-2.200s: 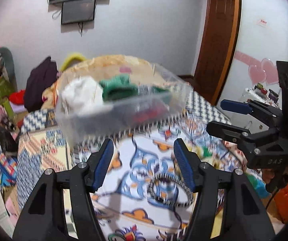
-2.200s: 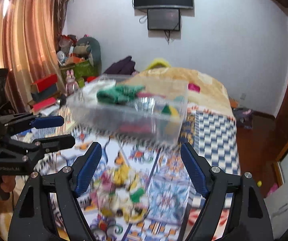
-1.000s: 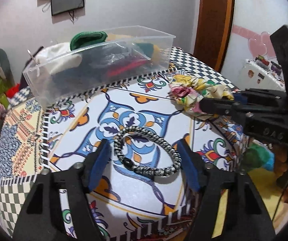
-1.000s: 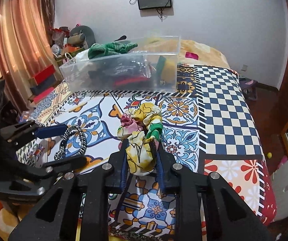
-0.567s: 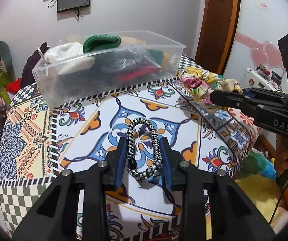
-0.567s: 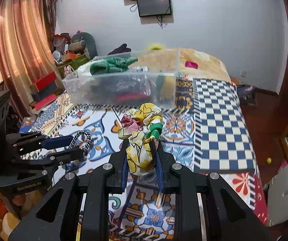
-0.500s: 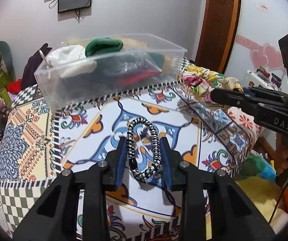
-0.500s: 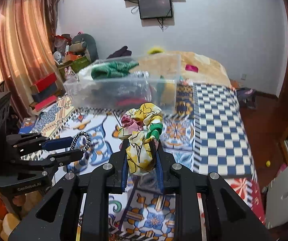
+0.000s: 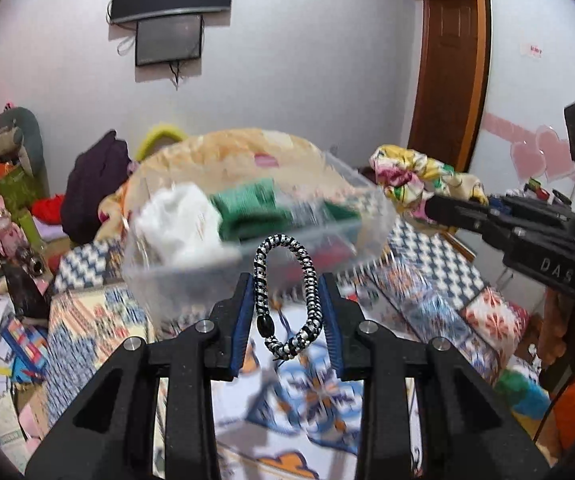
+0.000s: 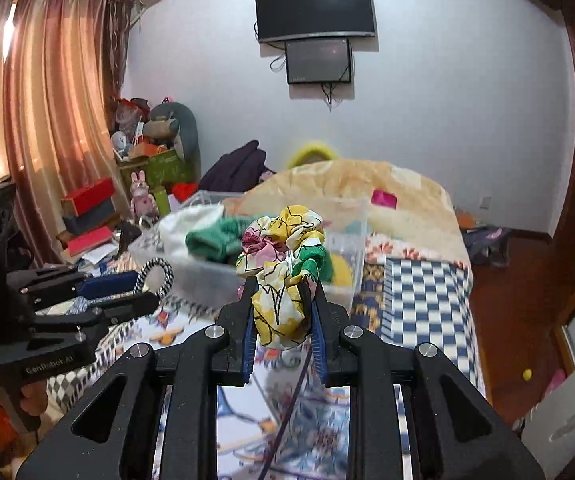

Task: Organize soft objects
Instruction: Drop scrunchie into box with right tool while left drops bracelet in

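My left gripper (image 9: 287,304) clamps one black-white braided hair tie (image 9: 287,296); my right gripper (image 10: 283,320) pinches one floral scrunchie (image 10: 283,264). One clear bin (image 9: 191,284) ahead, two green knits, one white cloth inside.

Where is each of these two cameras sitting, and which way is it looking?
Left wrist view: on the left gripper, looking forward along its fingers, which pinch a black-and-white braided hair tie; beyond is the clear plastic bin.
Right wrist view: on the right gripper, looking over its fingers, shut on a floral scrunchie, toward the bed and the wall-mounted TV.
Shared: both show the bin, the TV and the other gripper; the right one enters the left view from the right.
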Motion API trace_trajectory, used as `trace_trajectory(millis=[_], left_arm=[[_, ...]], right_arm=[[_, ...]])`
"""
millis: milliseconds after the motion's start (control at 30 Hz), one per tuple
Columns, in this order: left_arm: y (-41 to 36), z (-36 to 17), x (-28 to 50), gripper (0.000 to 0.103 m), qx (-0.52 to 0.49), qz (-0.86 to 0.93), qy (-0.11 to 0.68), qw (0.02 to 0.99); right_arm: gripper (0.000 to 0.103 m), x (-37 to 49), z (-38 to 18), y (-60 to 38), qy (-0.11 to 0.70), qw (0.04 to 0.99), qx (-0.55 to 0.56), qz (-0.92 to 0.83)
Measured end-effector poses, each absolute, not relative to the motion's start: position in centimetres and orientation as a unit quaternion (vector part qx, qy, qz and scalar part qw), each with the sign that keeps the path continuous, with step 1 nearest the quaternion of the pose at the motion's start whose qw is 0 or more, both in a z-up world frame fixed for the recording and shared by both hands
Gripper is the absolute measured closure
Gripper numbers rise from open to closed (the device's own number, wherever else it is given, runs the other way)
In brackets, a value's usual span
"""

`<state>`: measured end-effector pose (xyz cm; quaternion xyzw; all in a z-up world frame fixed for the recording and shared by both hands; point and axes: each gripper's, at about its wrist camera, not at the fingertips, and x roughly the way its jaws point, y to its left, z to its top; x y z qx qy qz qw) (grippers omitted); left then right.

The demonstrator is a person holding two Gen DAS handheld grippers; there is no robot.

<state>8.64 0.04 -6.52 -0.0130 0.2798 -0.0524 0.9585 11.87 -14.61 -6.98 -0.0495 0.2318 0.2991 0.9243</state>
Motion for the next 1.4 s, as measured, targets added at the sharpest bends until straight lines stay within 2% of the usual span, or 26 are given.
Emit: trace_trajectory(millis=[367, 700, 933, 1000, 1067, 1100, 1200, 1400], left_arm=[[2.4, -3.6, 13.7, 0.071, -0.031, -0.017, 0.252, 0.967], [5.0, -5.8, 17.8, 0.07, -0.051, 0.022, 0.274, 0.96], [4.7, -7.6, 18.8, 0.055, -0.023, 0.033, 0.287, 0.957], [4.7, -7.9, 18.6, 0.044, -0.015, 0.033, 0.285, 0.958], [4.9, -8.0, 18.3, 0.039, -0.018, 0.029, 0.283, 0.959], [5.0, -8.0, 18.1, 0.036, -0.022, 0.026, 0.283, 0.958], [5.2, -7.8, 17.6, 0.035, -0.029, 0.02, 0.283, 0.959], [5.2, -6.0, 15.8, 0.033, -0.034, 0.013, 0.263, 0.964]], right_arm=[[0.082, 15.1, -5.6, -12.4, 0.219, 0.929, -0.058, 0.293], [0.082, 18.9, -8.0, -10.2, 0.273, 0.913, -0.048, 0.299], [0.079, 20.2, -10.1, -9.4, 0.312, 0.902, -0.064, 0.293], [0.066, 20.1, -10.3, -9.5, 0.318, 0.9, -0.067, 0.291], [0.055, 19.9, -10.3, -9.6, 0.318, 0.901, -0.069, 0.286], [0.048, 19.6, -10.1, -9.7, 0.314, 0.903, -0.07, 0.286], [0.037, 19.0, -9.4, -9.9, 0.298, 0.91, -0.081, 0.276], [0.035, 17.3, -7.4, -10.5, 0.263, 0.921, -0.095, 0.271]])
